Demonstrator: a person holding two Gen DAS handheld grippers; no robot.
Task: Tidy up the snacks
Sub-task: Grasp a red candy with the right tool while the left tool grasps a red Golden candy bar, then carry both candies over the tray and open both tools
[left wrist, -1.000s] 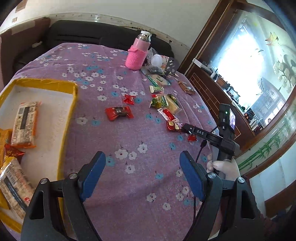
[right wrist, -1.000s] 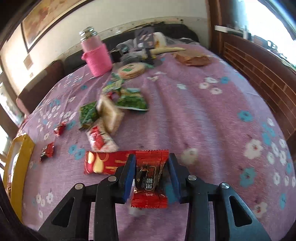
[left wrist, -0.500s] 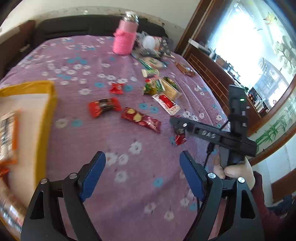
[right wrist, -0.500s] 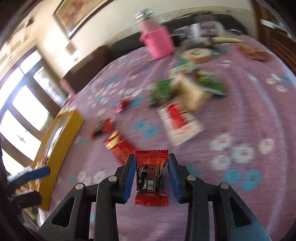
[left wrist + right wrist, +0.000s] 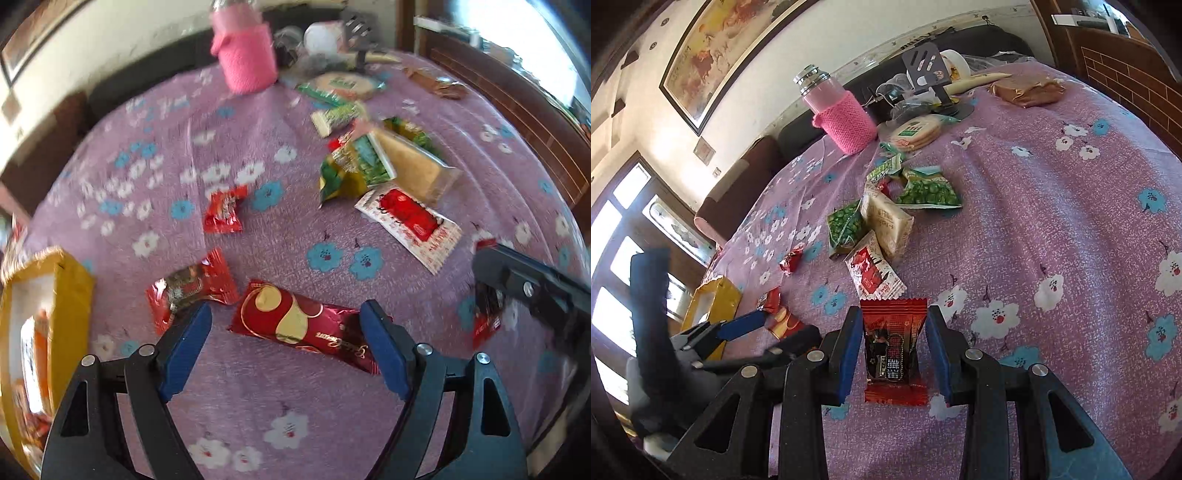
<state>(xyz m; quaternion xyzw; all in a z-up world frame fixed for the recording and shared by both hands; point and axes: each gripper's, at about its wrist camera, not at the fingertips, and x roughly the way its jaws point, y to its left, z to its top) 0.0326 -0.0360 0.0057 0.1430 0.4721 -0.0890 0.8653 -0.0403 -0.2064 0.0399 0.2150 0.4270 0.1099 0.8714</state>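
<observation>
Pinching a small red candy packet [image 5: 894, 349] between its blue pads, the right claw [image 5: 892, 350] holds it upright just above the purple flowered surface [image 5: 1052, 221]. The left claw [image 5: 284, 347] is spread wide over a long dark-red wafer bar [image 5: 303, 326], which lies flat between its pads without being touched. A red candy [image 5: 192, 290] lies just beside the bar's left end, another [image 5: 223, 216] farther back. Behind them sits a cluster of green, beige and red-and-white snack packets [image 5: 380, 177]. A yellow box [image 5: 48, 325] stands at the left edge, a pink-sleeved bottle [image 5: 838, 110] at the far end.
</observation>
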